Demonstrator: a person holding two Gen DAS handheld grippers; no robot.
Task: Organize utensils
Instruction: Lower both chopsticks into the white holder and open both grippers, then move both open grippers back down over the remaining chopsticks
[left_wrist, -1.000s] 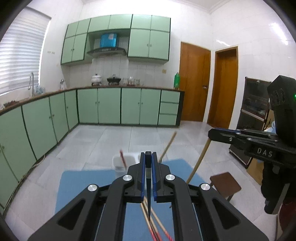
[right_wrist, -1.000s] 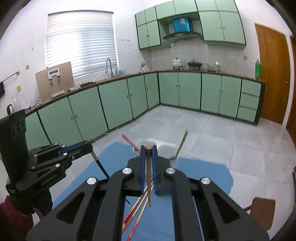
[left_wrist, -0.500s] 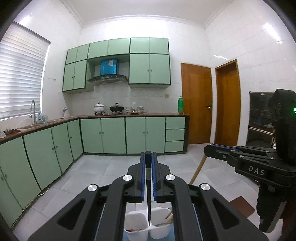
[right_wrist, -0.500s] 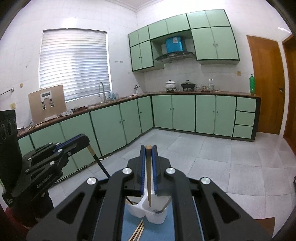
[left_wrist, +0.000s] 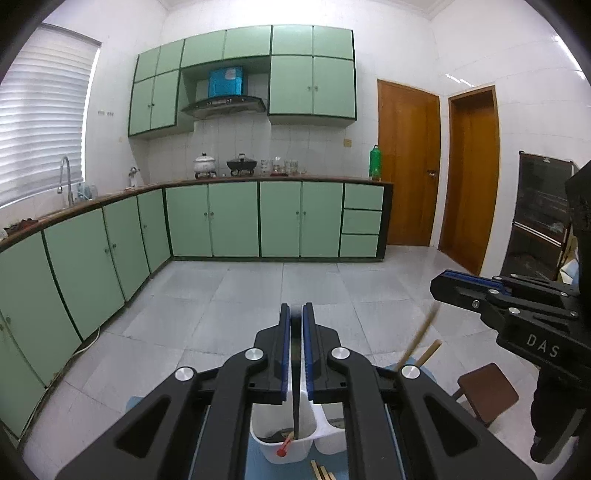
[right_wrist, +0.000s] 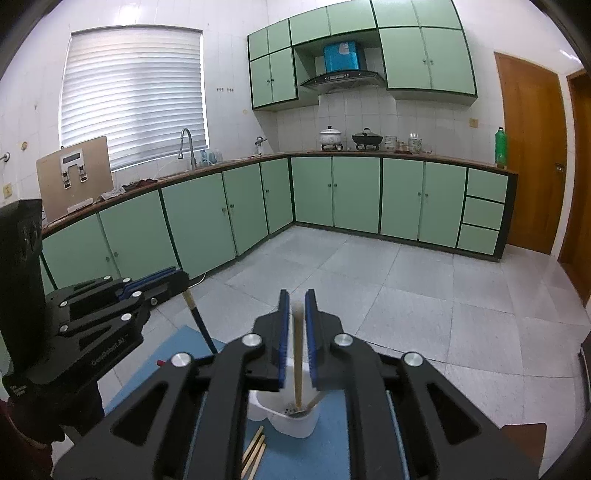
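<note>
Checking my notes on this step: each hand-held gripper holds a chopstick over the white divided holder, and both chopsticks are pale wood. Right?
Not quite. The left hand-held gripper holds a dark chopstick, as the left wrist view shows. Only the right hand-held gripper has a pale wooden chopstick. Both hang over the white divided holder.

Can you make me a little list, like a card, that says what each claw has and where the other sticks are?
Left claw: a dark chopstick between its fingers, tip down in the white holder
Right claw: a wooden chopstick between its fingers, tip in the holder's other cup
Already in holder: red-tipped stick
Still out: wooden chopsticks on the blue mat
</note>
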